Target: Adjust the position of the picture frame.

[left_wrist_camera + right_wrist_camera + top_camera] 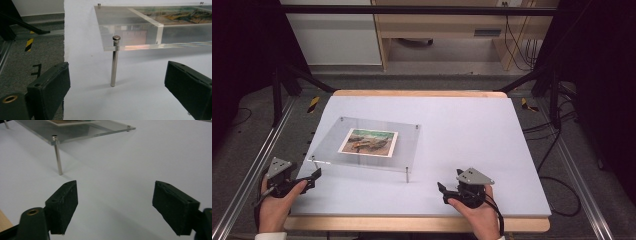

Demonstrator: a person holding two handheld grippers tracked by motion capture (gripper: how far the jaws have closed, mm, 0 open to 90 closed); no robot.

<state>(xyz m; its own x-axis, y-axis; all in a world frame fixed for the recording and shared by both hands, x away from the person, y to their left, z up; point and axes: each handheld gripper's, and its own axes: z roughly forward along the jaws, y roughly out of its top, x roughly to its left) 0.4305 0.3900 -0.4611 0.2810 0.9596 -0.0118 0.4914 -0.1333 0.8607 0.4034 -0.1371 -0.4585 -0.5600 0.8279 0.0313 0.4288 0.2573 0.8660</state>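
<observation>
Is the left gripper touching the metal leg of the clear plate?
Apart. In the left gripper view, bare table separates the metal leg from both open jaws of the left gripper.

Table top (pixel 472 140) pale lavender-white, edge light wood. Plate (pixel 332 145) clear, colourless. Legs (pixel 114 65) shiny silver. Picture (pixel 368 142): white border, green band above, brown and ochre tones below. Grippers (pixel 313 176) (pixel 443 192) black, top plates grey. Floor (pixel 242 145) dark grey, with yellow-black striped tape (pixel 313 103).
</observation>
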